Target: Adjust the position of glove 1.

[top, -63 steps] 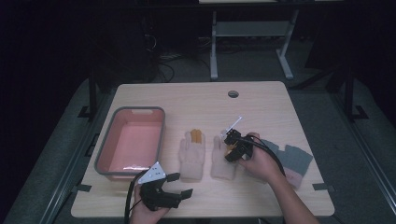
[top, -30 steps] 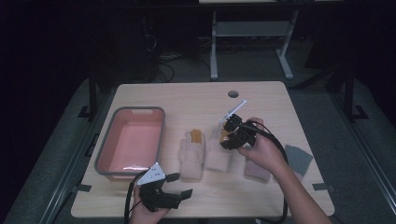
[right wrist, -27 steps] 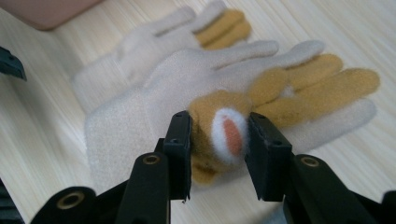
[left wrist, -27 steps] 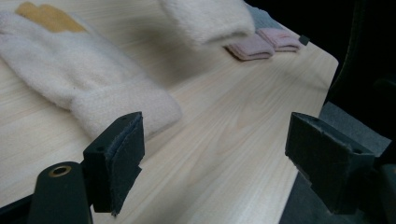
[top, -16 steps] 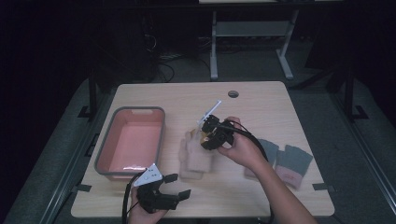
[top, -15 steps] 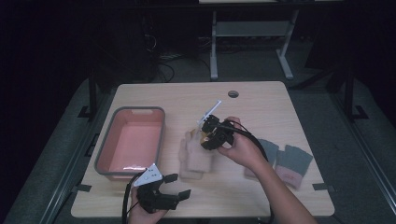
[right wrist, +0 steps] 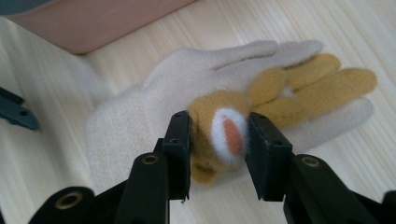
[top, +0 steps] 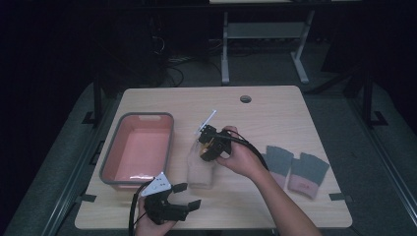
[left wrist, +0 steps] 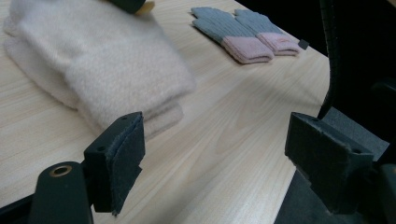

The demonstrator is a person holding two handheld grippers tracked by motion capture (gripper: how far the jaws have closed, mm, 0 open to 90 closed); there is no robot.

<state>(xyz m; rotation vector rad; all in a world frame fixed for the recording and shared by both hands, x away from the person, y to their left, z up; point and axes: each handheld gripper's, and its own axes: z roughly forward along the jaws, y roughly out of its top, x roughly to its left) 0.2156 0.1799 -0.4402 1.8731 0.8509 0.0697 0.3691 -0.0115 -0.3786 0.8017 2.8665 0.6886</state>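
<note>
Currently, going from left to right:

Pink bin [top: 114, 162]: it is seen at the table's left, apart from both gloves; a cream glove dropped short of it, or caught on its grey rim, is judged a risk if it is the goal.

Left gripper [top: 173, 204]: it is held at the near table edge with its jaws wide apart and nothing between them; its pads [left wrist: 122, 156] are seen just short of the glove cuff. It is judged too far off to steady the stack if the stack is dragged.

Cream gloves [top: 200, 169]: two are stacked, one on the other, just right of the bin. In the right gripper view the upper cream glove [right wrist: 154, 100] is seen lying flat under the mustard one. The lower glove could be pulled askew, since fleece clings to fleece.

Right gripper [top: 209, 146]: it is clamped on the mustard-yellow glove [right wrist: 299, 93] at its bunched cuff, above the cream stack. Only a fold is pinched, so the soft fabric could slip out when lifted; the hanging fingers could snag the cream glove below.

Grey-and-pink gloves [top: 297, 169]: these are laid side by side at the far right, well apart from the work; disturbance is judged unlikely.
</note>
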